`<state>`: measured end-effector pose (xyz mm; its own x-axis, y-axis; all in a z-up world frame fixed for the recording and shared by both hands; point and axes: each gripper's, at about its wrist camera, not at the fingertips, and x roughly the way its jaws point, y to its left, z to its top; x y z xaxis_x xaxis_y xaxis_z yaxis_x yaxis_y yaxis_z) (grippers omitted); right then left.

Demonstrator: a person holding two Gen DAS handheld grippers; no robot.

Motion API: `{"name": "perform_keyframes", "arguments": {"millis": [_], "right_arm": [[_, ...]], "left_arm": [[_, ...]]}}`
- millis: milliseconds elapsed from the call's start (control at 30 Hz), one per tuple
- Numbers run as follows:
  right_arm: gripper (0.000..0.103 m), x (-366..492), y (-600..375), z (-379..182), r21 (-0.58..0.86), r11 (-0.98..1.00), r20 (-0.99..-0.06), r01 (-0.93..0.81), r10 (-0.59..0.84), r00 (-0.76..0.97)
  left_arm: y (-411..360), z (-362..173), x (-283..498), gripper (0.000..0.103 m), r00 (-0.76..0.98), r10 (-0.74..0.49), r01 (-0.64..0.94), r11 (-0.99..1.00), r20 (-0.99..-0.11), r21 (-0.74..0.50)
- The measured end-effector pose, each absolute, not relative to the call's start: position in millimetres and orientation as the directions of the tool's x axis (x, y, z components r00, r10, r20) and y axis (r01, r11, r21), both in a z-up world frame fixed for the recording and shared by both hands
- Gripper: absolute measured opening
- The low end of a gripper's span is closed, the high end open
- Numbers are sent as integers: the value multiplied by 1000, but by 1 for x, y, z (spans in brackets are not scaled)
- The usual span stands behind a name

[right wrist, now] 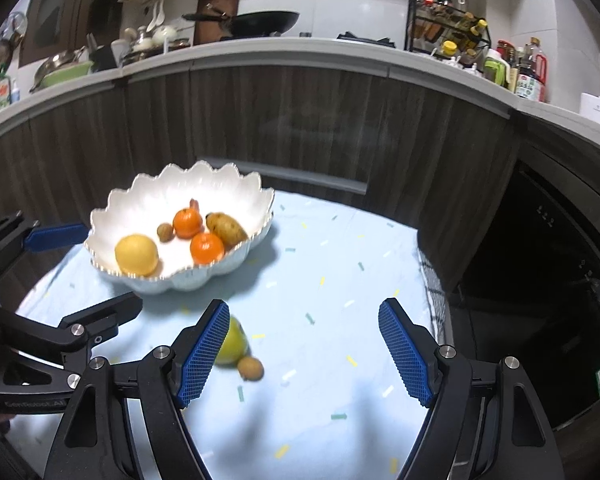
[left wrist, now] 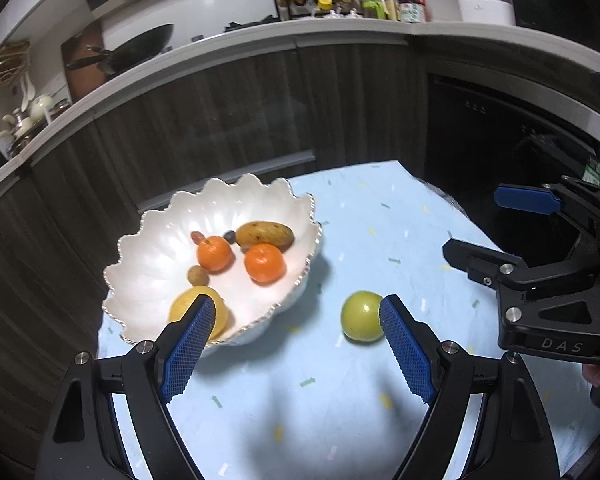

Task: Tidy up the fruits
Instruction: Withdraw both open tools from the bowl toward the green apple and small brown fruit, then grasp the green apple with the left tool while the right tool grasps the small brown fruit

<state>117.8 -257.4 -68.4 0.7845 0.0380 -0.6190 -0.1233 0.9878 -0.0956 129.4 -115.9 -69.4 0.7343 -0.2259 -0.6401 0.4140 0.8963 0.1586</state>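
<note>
- On the pale blue tablecloth [left wrist: 320, 400], left wrist view: white scalloped bowl [left wrist: 148, 248] sits at 10 o'clock from frame centre, w/ two oranges [left wrist: 216, 254], a brown speckled oblong fruit [left wrist: 265, 234], a small brown round one, a yellow fruit [left wrist: 198, 304] partly behind the left pad, plus a couple of tiny dark bits I can't identify.
- Green fruit [left wrist: 360, 316] lies loose on the cloth at 4 o'clock of the bowl, apart from it; prob. the next item to be moved in.
- Left gripper [left wrist: 296, 322] is spread wide, nothing btwn the pads; its right pad looks just beside the green fruit, contact unclear. Wide spread suits a round fruit that size.
- Right gripper [left wrist: 472, 226] shows at 3 o'clock, also spread and empty, angled toward the table.
- Right wrist view: same bowl [right wrist: 112, 204] at 10 o'clock; fruit pile sits toward the near side of the bowl.
- Green fruit [right wrist: 232, 344] at 7 o'clock, half hidden by the left pad of the right gripper [right wrist: 304, 322]; a small brown fruit [right wrist: 250, 368] sits touching or just beside it.
- Right gripper's jaws wide apart, nothing pinched; both loose fruits lie left of its gap.
- Left gripper [right wrist: 88, 268] enters at 9 o'clock, spread, near the bowl's side.
- Judgement: two loose fruits left; both tools look set for a pick.
</note>
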Motion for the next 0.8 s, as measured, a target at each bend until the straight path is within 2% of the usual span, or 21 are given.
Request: {"name": "perform_keyframes", "arguments": {"millis": [467,767,800], "right_arm": [[60,125,-254,-117,-65,972,-713,-225,112,692],[56,137,-247,-140,-36,960,-746,-278,160,646],[53,139,-247,-142,-34,959,-750,-280,161,642]], "left_arm": [[-130,-110,129,84,675,-259,520,831,-691,196],[-136,-132,139,83,646,-286,563,805,-707,189],[-136,-134,141,83,644,-290,567,802,-708,188]]}}
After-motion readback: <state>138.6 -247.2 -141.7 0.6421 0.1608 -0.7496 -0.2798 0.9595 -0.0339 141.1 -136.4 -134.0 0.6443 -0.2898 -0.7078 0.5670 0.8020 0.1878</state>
